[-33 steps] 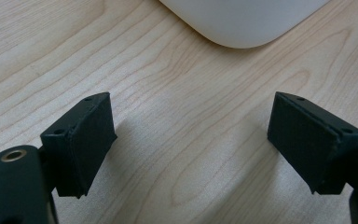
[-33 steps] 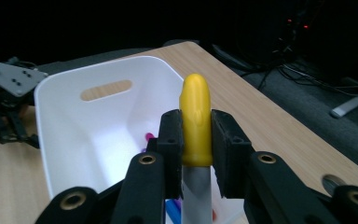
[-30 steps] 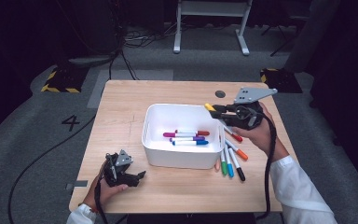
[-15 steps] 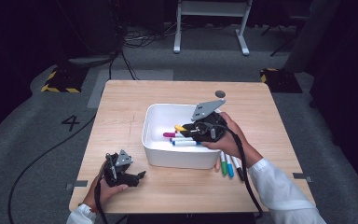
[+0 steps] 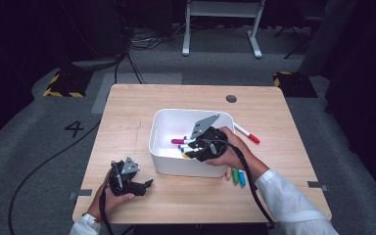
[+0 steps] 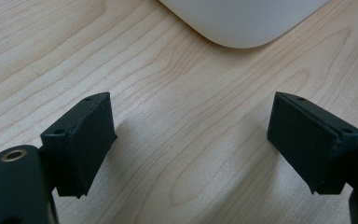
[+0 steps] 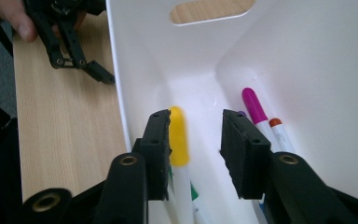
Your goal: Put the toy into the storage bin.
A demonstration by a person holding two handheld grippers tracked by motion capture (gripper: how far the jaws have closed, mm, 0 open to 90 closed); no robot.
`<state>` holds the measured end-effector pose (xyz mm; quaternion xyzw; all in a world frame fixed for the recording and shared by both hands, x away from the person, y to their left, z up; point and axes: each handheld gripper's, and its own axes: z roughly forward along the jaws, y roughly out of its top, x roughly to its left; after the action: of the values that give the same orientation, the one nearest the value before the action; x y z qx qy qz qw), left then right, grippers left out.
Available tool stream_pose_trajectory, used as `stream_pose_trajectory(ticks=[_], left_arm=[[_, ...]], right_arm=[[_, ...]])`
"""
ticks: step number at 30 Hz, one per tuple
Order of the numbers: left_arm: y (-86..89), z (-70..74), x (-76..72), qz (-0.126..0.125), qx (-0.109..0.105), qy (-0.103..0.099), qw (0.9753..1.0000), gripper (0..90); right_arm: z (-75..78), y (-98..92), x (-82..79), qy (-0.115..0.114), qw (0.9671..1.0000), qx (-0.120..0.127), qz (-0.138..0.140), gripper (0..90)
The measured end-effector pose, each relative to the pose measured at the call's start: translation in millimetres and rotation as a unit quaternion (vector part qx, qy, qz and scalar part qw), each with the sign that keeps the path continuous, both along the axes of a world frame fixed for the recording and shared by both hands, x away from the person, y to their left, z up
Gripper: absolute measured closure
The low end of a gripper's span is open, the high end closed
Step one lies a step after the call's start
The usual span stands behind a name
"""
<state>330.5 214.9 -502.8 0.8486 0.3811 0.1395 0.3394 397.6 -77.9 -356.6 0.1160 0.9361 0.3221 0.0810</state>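
The right tool has been carried from the tabletop markers into the white bin, jaws parted, the yellow-capped marker apparently just released. The left tool is rested open on the wood.

Around you: wooden surface with a grommet, grey floor marked "4", white stand.

Your surface: a light wooden table with a dark round grommet near its far edge. On it you have a white bin, one red-capped marker beside the bin, and green and blue markers near the front.
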Motion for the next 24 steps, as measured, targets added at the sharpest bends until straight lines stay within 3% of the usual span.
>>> stream_pose_trajectory(ticks=[3,6,9,12,14,17,21,24], left_arm=[[0.0,0.0,-0.1,0.000,0.000,0.000,1.0000,15.0],[0.0,0.0,-0.2,-0.001,0.000,0.000,1.0000,15.0],[0.1,0.0,0.0,-0.001,0.000,0.000,1.0000,15.0],[0.1,0.0,0.1,-0.001,0.000,0.000,1.0000,15.0],[0.1,0.0,0.1,-0.001,0.000,0.001,1.0000,14.9],[0.1,0.0,0.1,-0.001,0.000,0.000,1.0000,14.9],[0.1,0.0,0.1,-0.001,0.000,0.001,1.0000,14.9],[0.1,0.1,0.0,-0.001,0.000,0.000,1.0000,14.9]], right_arm=[[6.5,-14.3,3.4,-0.014,0.9995,0.030,-0.005,59.3],[16.7,-41.2,8.2,-0.025,0.9962,0.080,-0.026,57.0],[24.5,-78.1,14.9,-0.046,0.9894,0.121,-0.067,54.0],[26.3,-117.0,23.8,-0.067,0.9798,0.151,-0.114,52.3],[23.1,-142.5,30.4,-0.088,0.9734,0.149,-0.151,51.9],[9.4,-176.1,45.3,-0.098,0.9658,0.129,-0.202,50.5],[-21.3,-206.0,65.9,-0.085,0.9584,0.090,-0.257,49.8],[-45.5,-219.9,78.7,-0.059,0.9552,0.078,-0.279,49.7]])
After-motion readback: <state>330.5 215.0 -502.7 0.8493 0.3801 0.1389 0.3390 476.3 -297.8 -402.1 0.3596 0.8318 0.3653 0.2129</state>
